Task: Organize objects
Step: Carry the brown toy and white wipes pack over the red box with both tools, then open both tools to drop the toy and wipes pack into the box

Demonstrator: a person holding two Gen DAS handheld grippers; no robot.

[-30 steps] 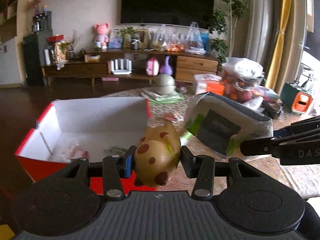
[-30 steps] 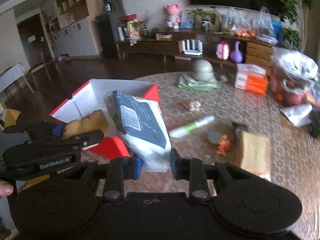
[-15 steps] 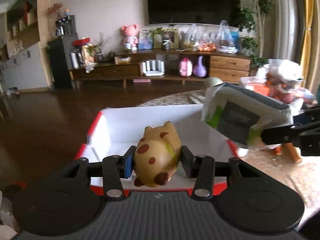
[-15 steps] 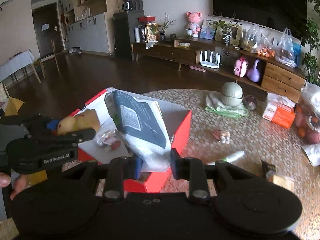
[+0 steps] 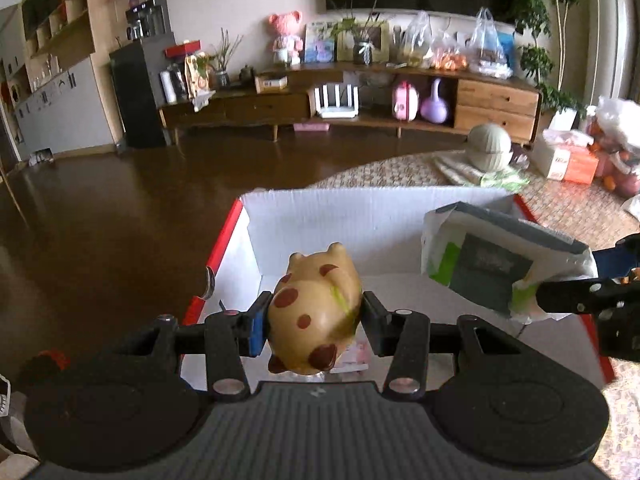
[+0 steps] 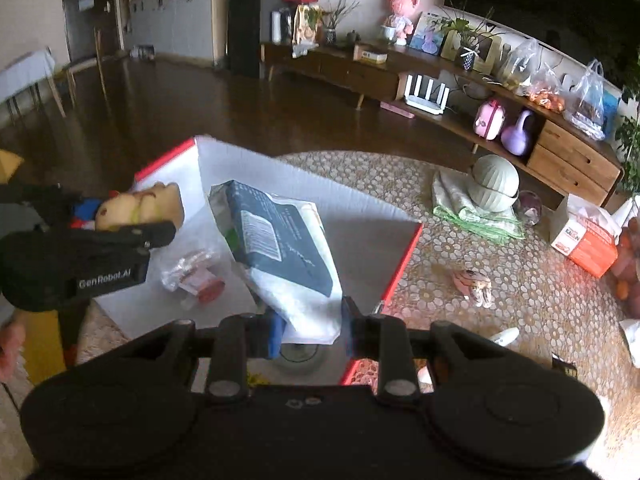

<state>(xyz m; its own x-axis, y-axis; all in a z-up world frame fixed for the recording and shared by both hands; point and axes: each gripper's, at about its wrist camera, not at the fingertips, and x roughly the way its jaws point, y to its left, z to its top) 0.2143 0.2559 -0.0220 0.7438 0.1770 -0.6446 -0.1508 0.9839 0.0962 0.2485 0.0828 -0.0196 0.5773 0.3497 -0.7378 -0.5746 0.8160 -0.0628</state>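
Two grippers over one box [image 5: 320, 216], red outside and white inside, standing on the counter [image 6: 480, 280] with a pebble-pattern cover. Left gripper [image 5: 313, 322]: jaws clenched on a tan toy animal [image 5: 316, 312] with brown spots, squeezed at its sides, nose end pointing forward beyond the jaws, rear end back toward the gripper body. Held in the air above the near left part of the box, white floor of the box showing beneath and ahead of the jaws. Right gripper [image 6: 308, 330]: jaws grasping a soft pack [image 6: 280, 240], white with a dark blue printed face, pinched at its lower white edge; rest of the pack rising forward and to the left of the jaws, tilted, above the box interior. Seen also from the left wrist view, same pack [image 5: 496, 264] to the right of the left jaws, well above the box floor. Below and left of the right jaws, on the box floor, a small clear packet [image 6: 196, 276] with something red inside. Further ahead and right of the right jaws, on the counter, a pale green round container [image 6: 496, 184] on a folded green cloth [image 6: 472, 212], and an orange and white carton [image 6: 584, 240]. Small striped thing [image 6: 474, 284] near the box's right wall, kind not clear.
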